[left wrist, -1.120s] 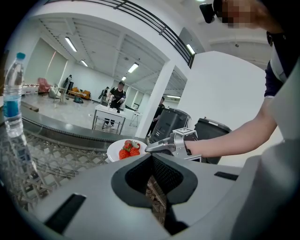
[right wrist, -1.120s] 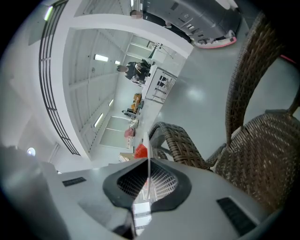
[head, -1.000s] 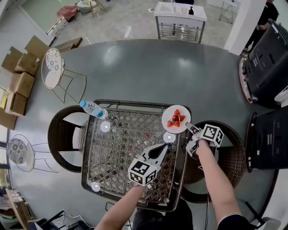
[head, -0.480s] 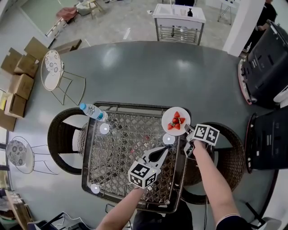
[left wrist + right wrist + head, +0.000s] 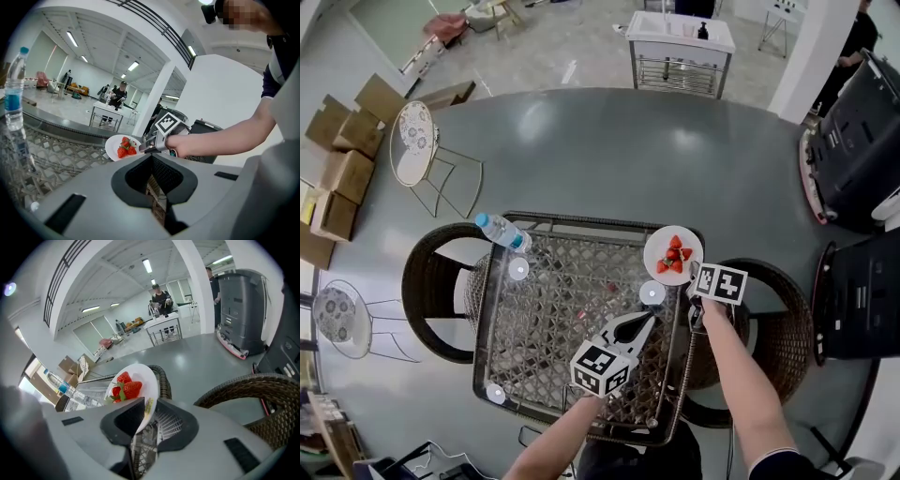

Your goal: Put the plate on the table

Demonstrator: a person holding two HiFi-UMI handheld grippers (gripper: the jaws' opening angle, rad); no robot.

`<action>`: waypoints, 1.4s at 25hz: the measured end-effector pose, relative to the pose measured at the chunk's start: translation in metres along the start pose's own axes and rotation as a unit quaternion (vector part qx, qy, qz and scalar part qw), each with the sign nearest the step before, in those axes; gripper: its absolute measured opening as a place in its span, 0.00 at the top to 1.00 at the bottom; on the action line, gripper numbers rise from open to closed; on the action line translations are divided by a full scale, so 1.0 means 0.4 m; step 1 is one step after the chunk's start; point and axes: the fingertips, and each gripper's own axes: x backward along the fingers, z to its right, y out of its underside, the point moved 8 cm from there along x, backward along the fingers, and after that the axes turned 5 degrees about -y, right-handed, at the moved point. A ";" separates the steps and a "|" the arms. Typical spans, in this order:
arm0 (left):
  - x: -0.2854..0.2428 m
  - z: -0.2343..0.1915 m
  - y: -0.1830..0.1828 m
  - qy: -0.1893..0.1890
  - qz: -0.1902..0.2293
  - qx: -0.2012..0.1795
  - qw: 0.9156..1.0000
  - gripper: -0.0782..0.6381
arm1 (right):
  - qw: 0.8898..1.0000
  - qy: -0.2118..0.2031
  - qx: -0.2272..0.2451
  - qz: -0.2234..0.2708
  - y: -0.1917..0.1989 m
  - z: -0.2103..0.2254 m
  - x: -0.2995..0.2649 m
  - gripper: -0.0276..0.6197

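A clear plastic water bottle (image 5: 499,231) stands at the far left corner of the square glass-over-wicker tabletop (image 5: 572,281). The left hand-held gripper (image 5: 645,319) hovers above it, jaws pressed together on nothing. At the far right corner, the right hand-held gripper (image 5: 692,275) pinches the rim of a round white plate (image 5: 660,246), tilted, carrying red strawberries (image 5: 674,256). Glossy grey floor (image 5: 609,150) spreads all round.

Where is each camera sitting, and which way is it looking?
Head view: on the person's head, looking down at the table; arms, left gripper, right gripper show.
Left gripper view: on the left gripper, facing the right gripper across the table; own shut jaws show.
Right gripper view: on the right gripper, facing its jaws clamped on the plate.
All three show the plate.
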 end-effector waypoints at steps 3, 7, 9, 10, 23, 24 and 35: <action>0.007 -0.004 0.008 0.000 -0.001 0.002 1.000 0.88 | 1.000 0.014 0.014 -0.002 0.003 -0.004 -0.007 0.86; 0.011 -0.002 0.011 0.004 -0.001 0.005 1.000 0.88 | 0.998 0.028 0.049 -0.009 0.002 -0.013 -0.009 0.85; 0.010 0.001 0.008 0.006 -0.002 0.004 1.000 0.88 | 0.997 0.038 0.070 -0.013 -0.001 -0.020 -0.010 0.85; 0.010 0.002 0.009 0.007 -0.002 0.003 1.000 0.88 | 0.996 0.044 0.077 -0.014 0.000 -0.021 -0.010 0.85; 0.031 0.015 -0.043 0.012 0.011 -0.028 0.999 0.88 | 0.989 -0.059 0.122 0.066 -0.010 -0.071 0.085 0.92; 0.035 0.023 -0.056 0.014 0.014 -0.038 0.999 0.88 | 0.983 -0.091 0.132 0.087 -0.011 -0.093 0.113 0.95; 0.119 0.127 -0.205 0.028 0.072 -0.081 0.994 0.88 | 0.907 -0.227 0.243 0.257 0.003 -0.292 0.457 0.95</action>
